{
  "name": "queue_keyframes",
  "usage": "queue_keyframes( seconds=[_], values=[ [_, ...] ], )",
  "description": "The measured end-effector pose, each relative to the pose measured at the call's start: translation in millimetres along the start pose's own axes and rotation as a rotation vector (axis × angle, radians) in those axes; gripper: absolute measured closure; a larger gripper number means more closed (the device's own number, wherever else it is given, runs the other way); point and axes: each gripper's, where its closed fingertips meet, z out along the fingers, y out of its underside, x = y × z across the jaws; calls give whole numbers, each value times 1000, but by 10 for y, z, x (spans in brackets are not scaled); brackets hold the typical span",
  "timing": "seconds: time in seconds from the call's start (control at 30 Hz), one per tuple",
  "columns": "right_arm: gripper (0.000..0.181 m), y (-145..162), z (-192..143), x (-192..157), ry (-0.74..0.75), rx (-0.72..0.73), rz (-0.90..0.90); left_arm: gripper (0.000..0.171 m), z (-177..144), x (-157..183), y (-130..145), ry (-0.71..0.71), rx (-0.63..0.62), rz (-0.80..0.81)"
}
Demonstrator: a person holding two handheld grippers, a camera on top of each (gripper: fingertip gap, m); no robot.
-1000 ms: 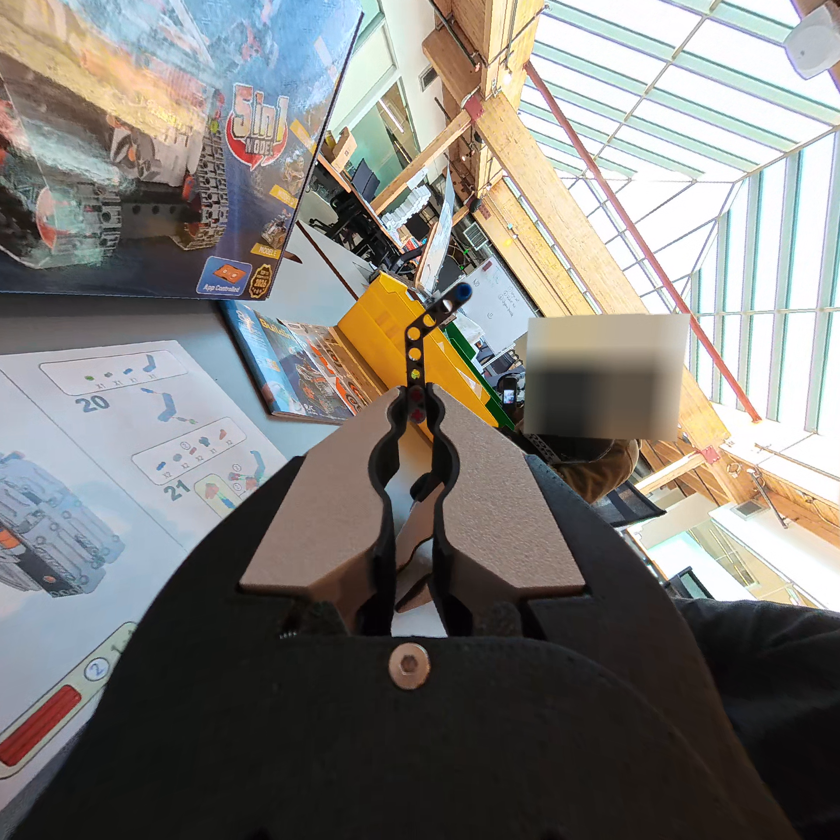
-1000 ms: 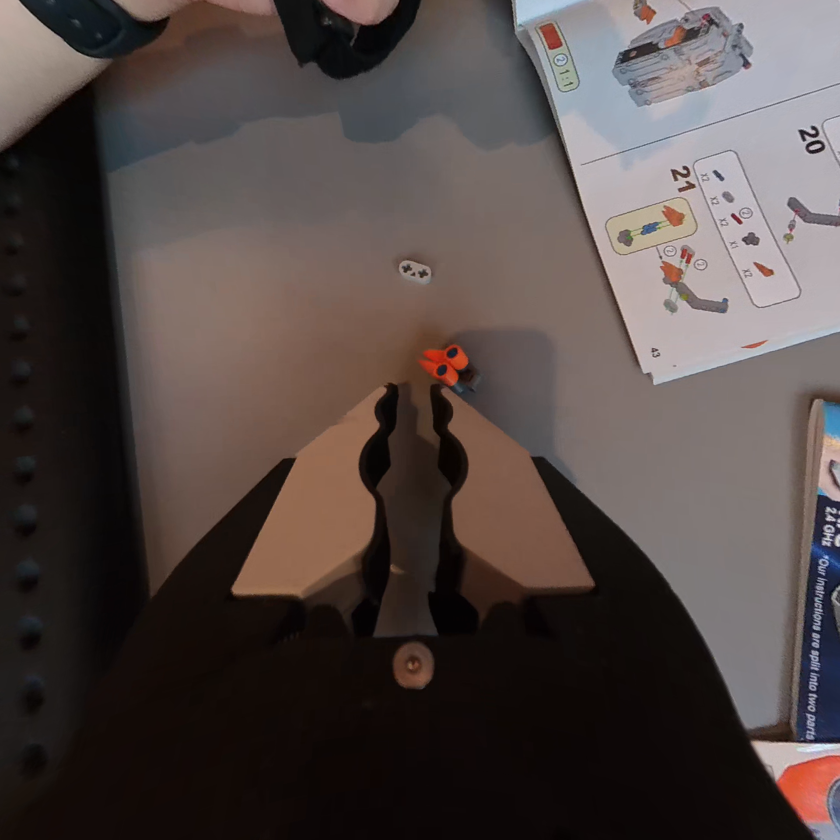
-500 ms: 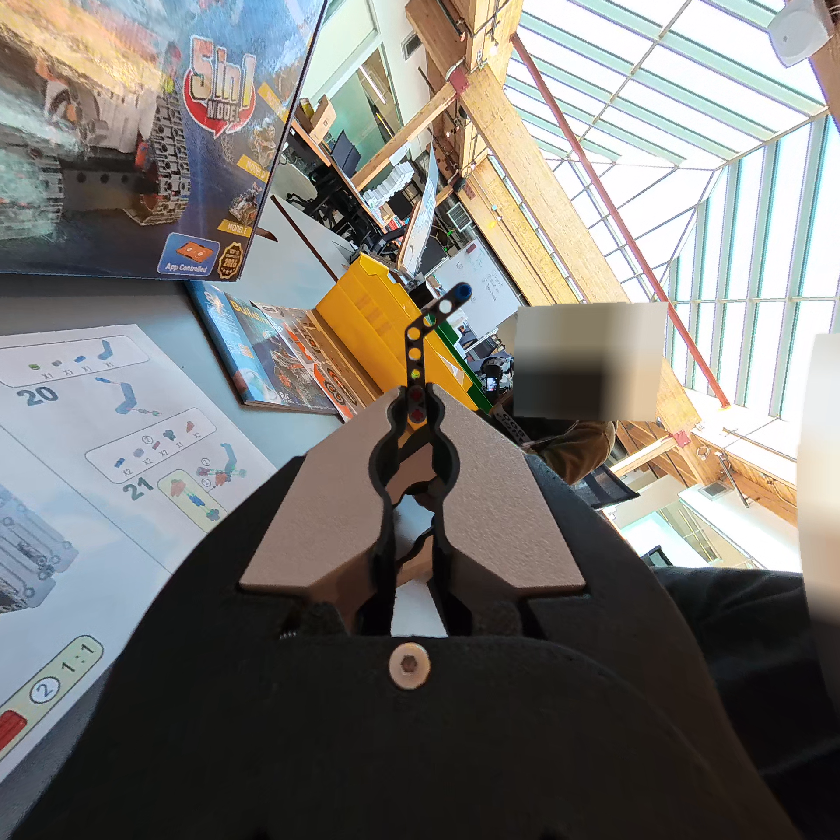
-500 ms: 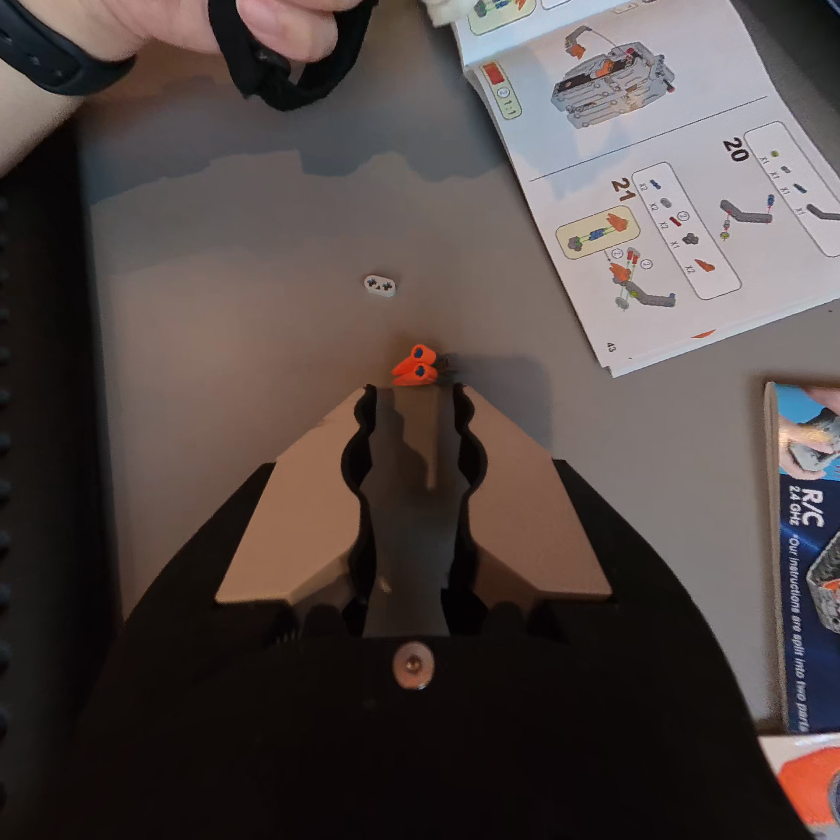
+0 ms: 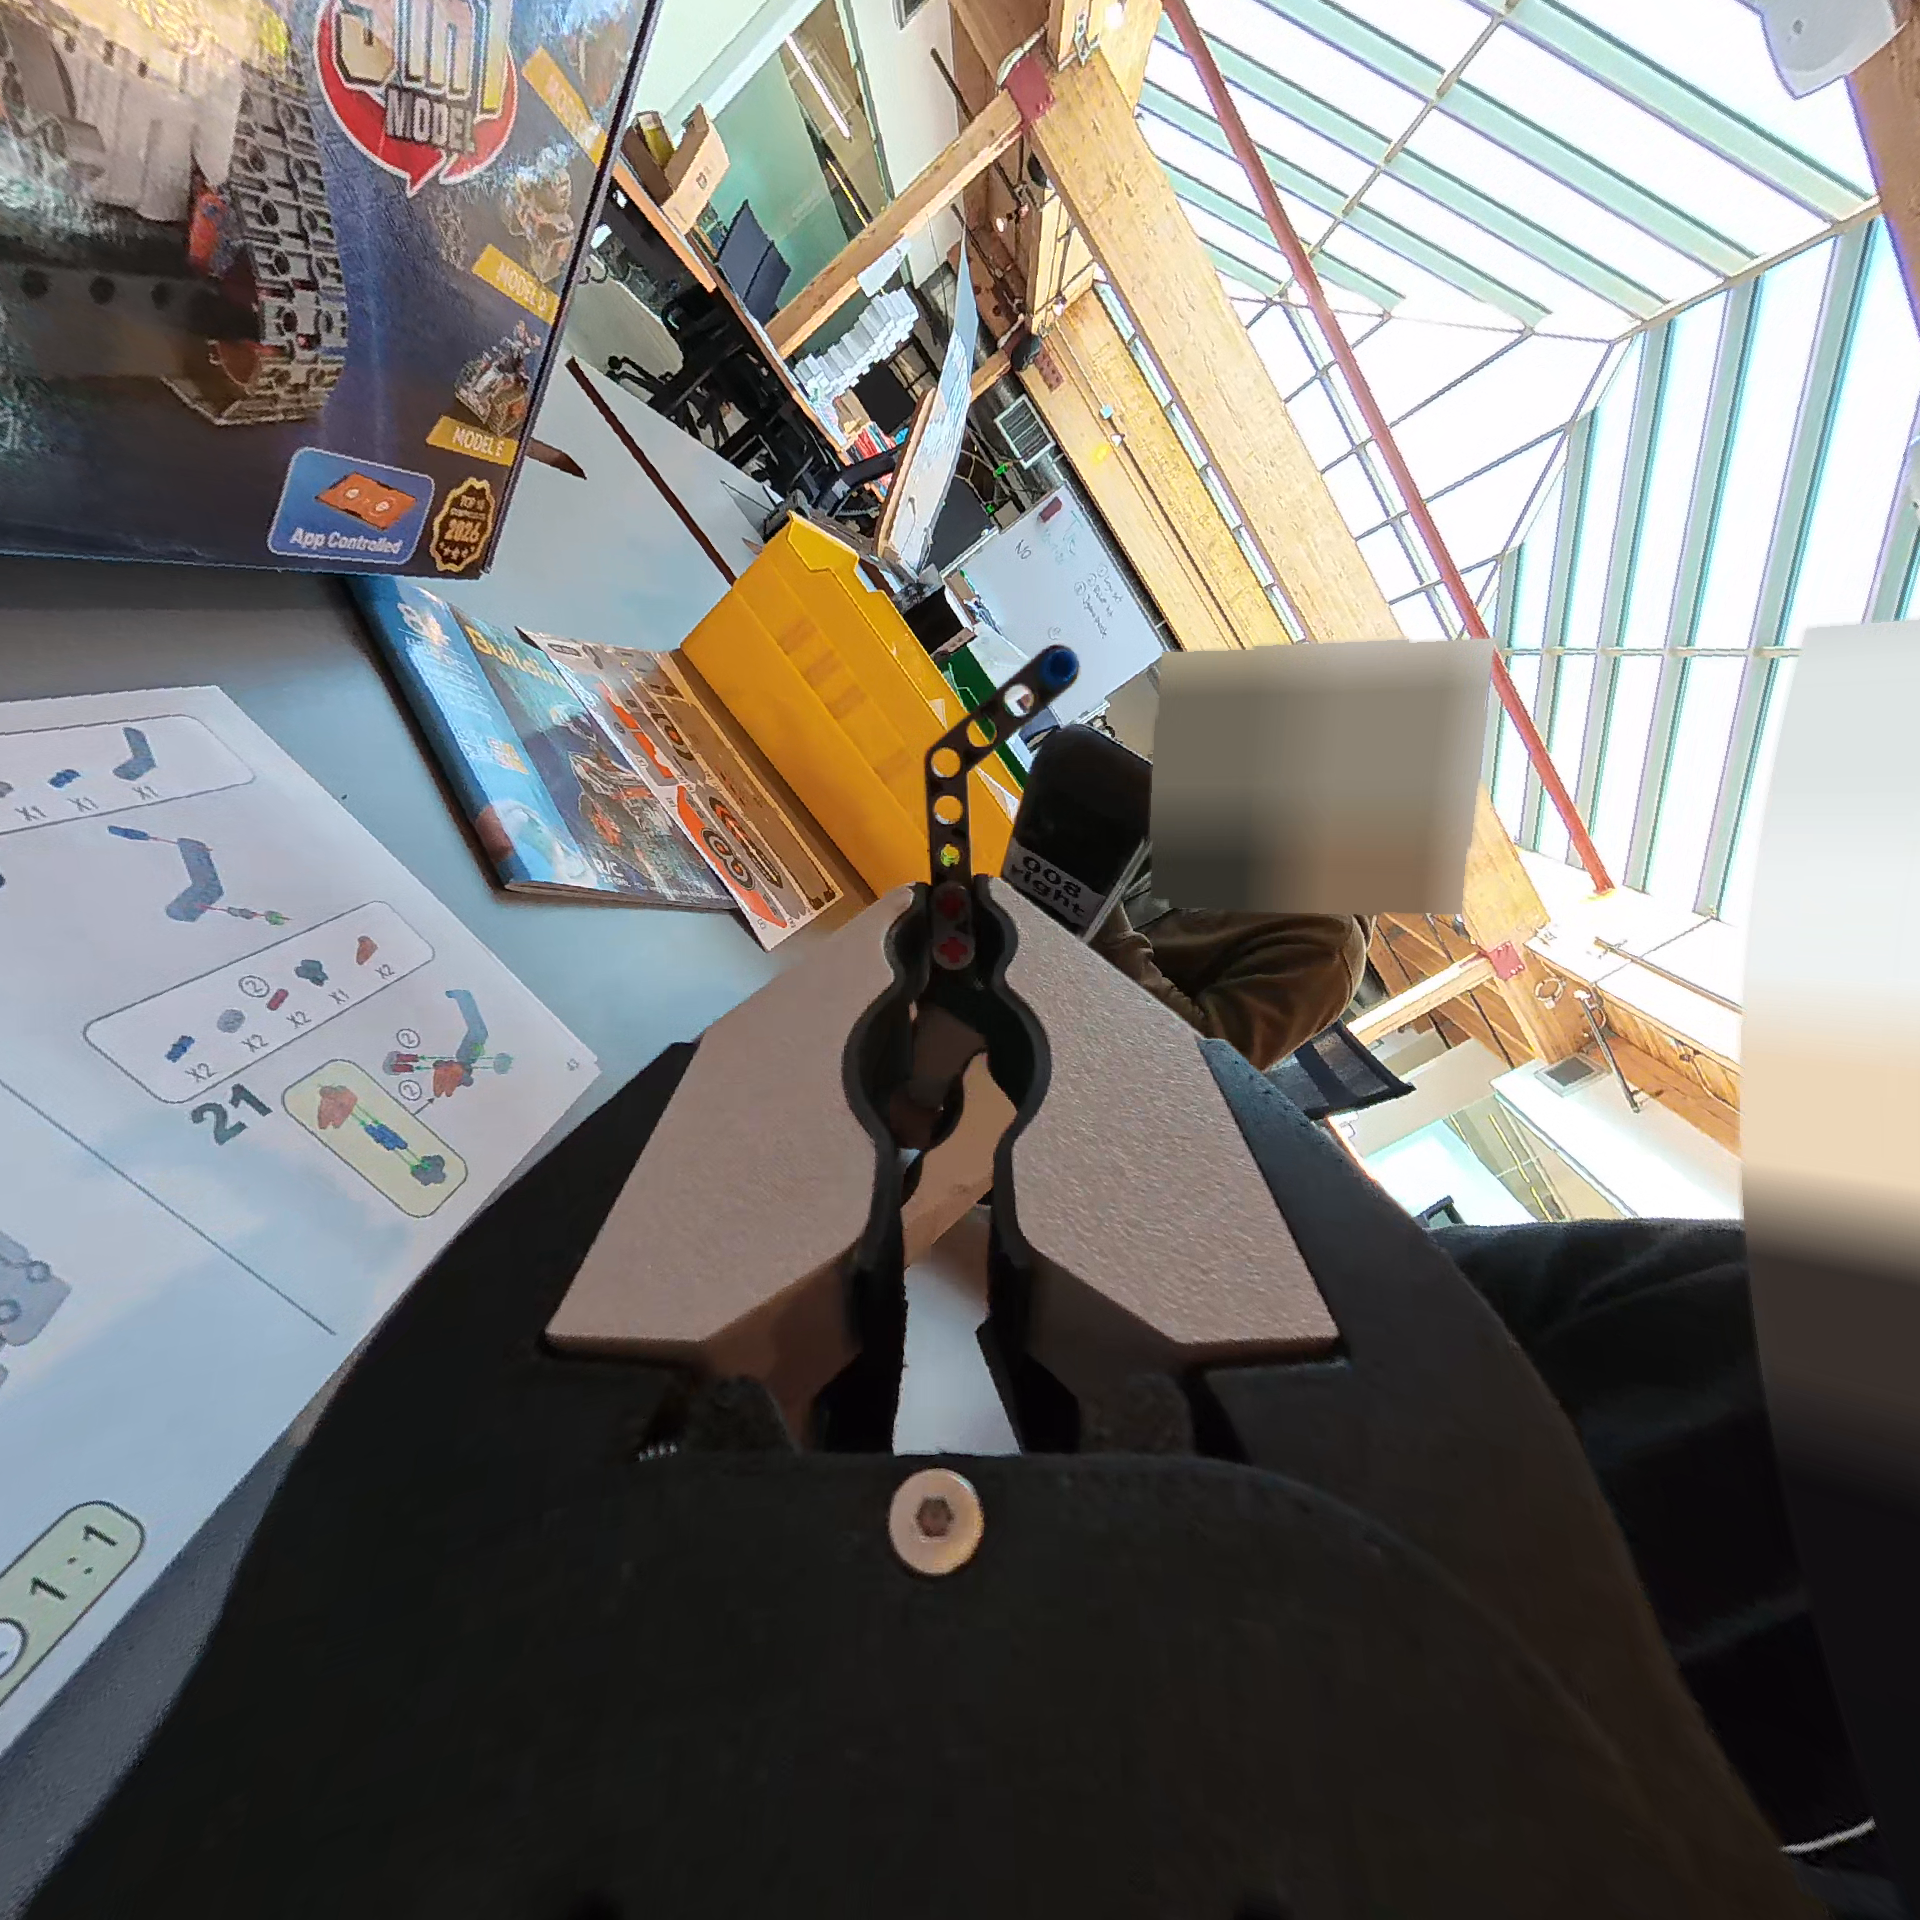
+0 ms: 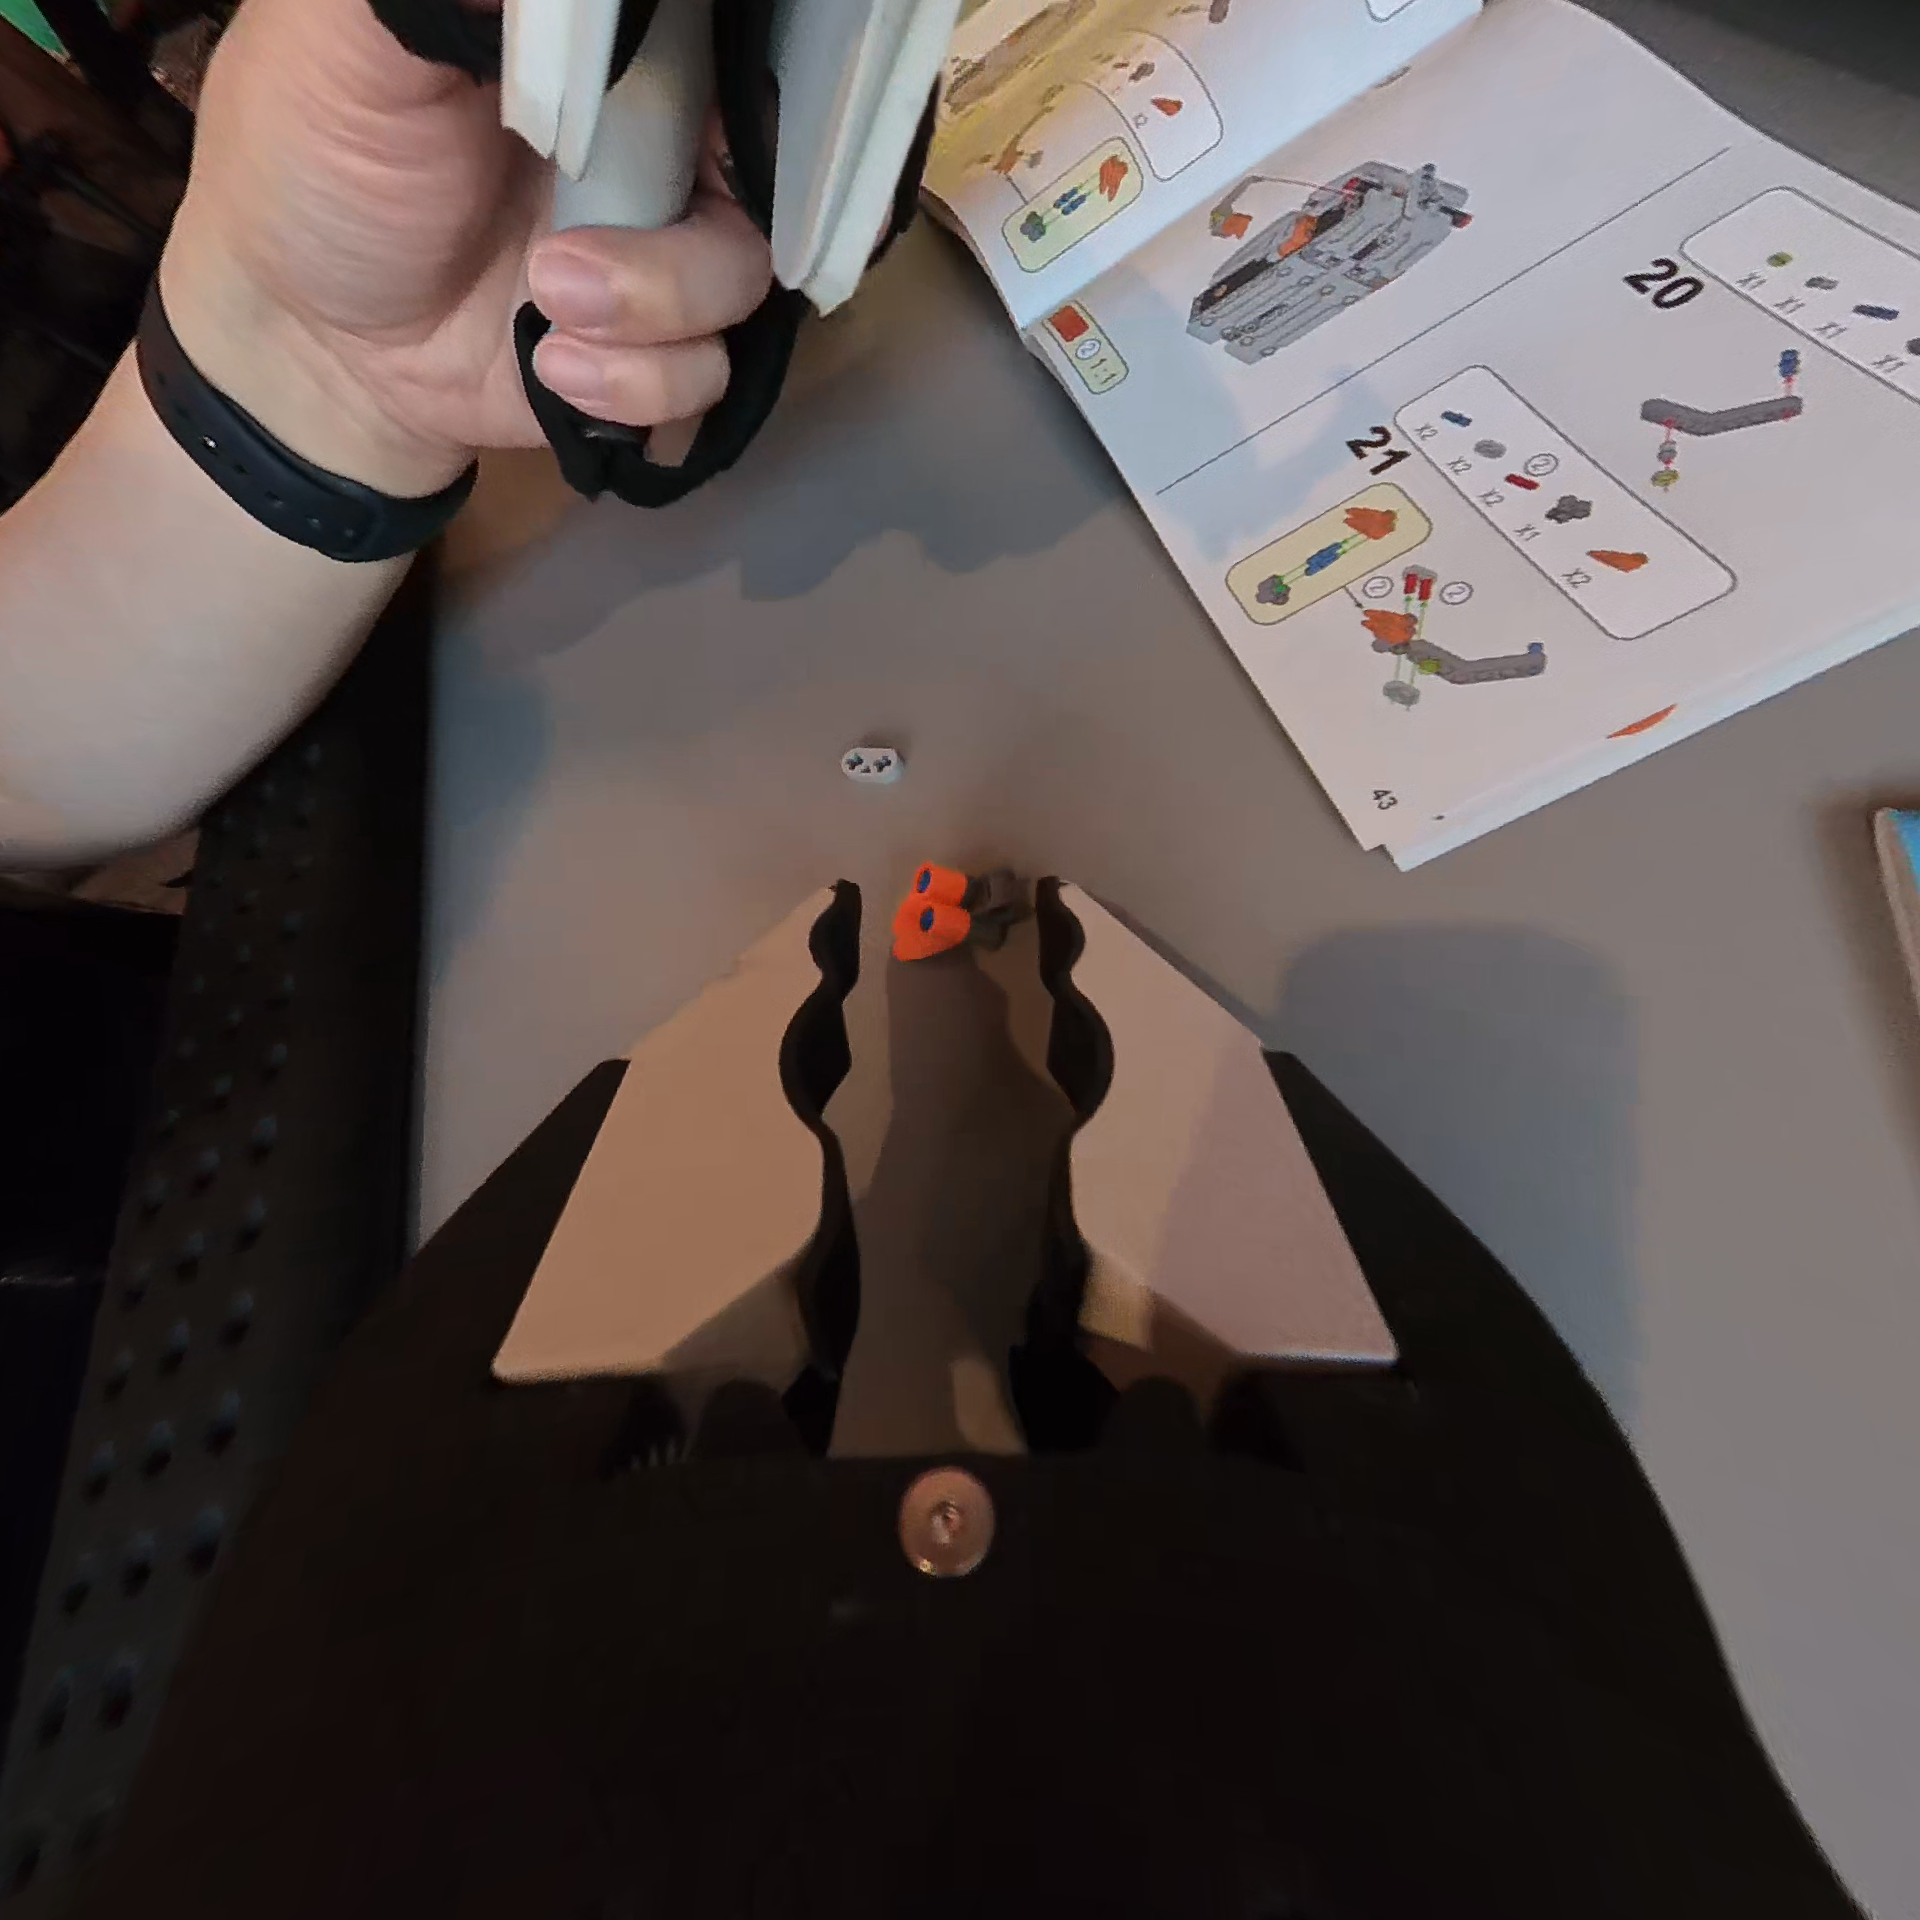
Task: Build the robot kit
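Note:
My left gripper (image 5: 948, 925) is shut on the lower end of a black angled beam (image 5: 961, 790) with holes. The beam carries two red pins by the tips, a yellow-green pin above them and a blue pin (image 5: 1058, 663) at its far end. It is held up in the air, tilted toward the room. My right gripper (image 6: 945, 899) is open and low over the grey table (image 6: 675, 883). A small orange assembly with blue pins and a dark grey piece (image 6: 940, 914) lies between its fingertips. A small white two-hole piece (image 6: 873, 766) lies just beyond.
An open instruction booklet (image 6: 1507, 416) lies at the right, also in the left wrist view (image 5: 208, 987). A toy box (image 5: 260, 260), leaflets (image 5: 582, 769) and a yellow bin (image 5: 831, 665) stand behind. A hand with a black wristband (image 6: 364, 312) holds the other gripper above the table. A black studded mat (image 6: 208, 1039) lies left. The left gripper's tips are roughly 12 cm from the right gripper's.
My right gripper has opened wider and moved forward, so the orange assembly now sits between its fingertips. The left gripper with the beam has shifted closer to the right one.

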Motion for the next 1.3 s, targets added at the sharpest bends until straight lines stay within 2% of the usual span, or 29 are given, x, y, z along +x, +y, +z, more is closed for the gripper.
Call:
queue_keyframes(
  seconds=[0.27,0.5,0.63,0.73,1.0,1.3],
  values=[
    [161,40,21,-24,-28,-35,-13,167,14,10,26,12,-14,-12],
    [162,16,4,-40,-30,-16,-32,167,33,-29,74,6,-40,-26],
    [163,-52,-50,-69,-21,34,-102,167,41,-20,102,5,-55,-23],
    [162,-90,-84,-6,31,54,-122,167,42,-20,107,6,-59,-21],
    [163,-417,-289,-60,54,237,-177,167,67,-56,150,2,-78,-30],
    [163,-686,-586,-96,138,410,-299,167,181,64,262,74,-123,-37]
  ],
)
